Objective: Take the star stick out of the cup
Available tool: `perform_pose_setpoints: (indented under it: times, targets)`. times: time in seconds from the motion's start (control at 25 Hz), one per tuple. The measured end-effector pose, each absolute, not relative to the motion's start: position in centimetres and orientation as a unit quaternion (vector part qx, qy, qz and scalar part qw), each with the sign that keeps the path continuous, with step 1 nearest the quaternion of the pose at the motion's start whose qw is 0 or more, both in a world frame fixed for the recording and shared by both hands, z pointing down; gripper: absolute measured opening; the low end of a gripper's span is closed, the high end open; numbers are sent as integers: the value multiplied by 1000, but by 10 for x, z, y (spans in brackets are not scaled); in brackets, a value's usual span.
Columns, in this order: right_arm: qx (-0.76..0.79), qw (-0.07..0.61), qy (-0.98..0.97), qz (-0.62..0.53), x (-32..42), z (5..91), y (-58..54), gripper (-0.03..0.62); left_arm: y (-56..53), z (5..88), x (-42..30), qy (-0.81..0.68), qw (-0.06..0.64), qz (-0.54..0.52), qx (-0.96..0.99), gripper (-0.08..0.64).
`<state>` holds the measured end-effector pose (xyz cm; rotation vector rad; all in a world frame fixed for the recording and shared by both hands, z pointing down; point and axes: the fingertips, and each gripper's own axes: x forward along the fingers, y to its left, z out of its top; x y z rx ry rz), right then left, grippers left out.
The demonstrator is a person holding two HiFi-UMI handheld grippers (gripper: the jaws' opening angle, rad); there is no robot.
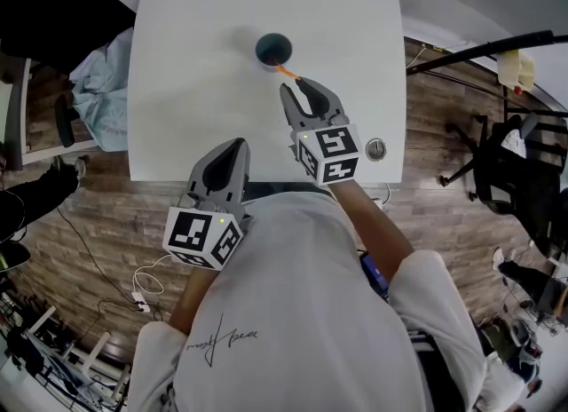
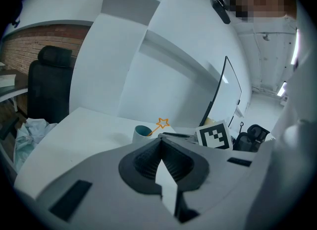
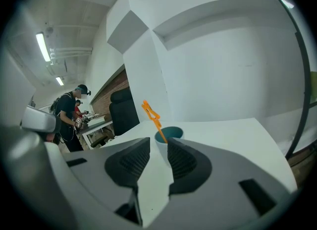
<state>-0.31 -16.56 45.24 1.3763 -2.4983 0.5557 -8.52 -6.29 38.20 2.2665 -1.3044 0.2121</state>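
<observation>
A teal cup (image 1: 273, 47) stands on the white table (image 1: 186, 91), toward its far side. An orange star stick (image 1: 286, 70) leans out of the cup toward me. In the right gripper view the star stick (image 3: 151, 112) rises from the cup (image 3: 171, 134) just past the jaw tips. My right gripper (image 1: 297, 89) is open, its tips close to the stick's upper end, with nothing between the pads. My left gripper (image 1: 232, 148) is shut and empty over the table's near edge. From the left gripper (image 2: 159, 144) the cup (image 2: 142, 132) and star (image 2: 162, 123) show further off.
A crumpled cloth (image 1: 98, 91) lies off the table's left edge. A round metal grommet (image 1: 376, 147) sits in the table's near right corner. A black office chair (image 1: 501, 148) stands to the right and cables (image 1: 142, 290) lie on the floor. People (image 3: 69, 115) stand far behind.
</observation>
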Motion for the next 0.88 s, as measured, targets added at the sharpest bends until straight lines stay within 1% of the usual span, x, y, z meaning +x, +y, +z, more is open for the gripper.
perform_pose_setpoints:
  times: [0.68, 0.88]
  targets:
    - [479, 114, -852, 180, -8, 455, -184, 112, -70, 385, -98, -493, 261, 82, 826, 5]
    - [480, 126, -852, 164, -13, 456, -185, 112, -72, 385, -99, -493, 263, 82, 825, 4]
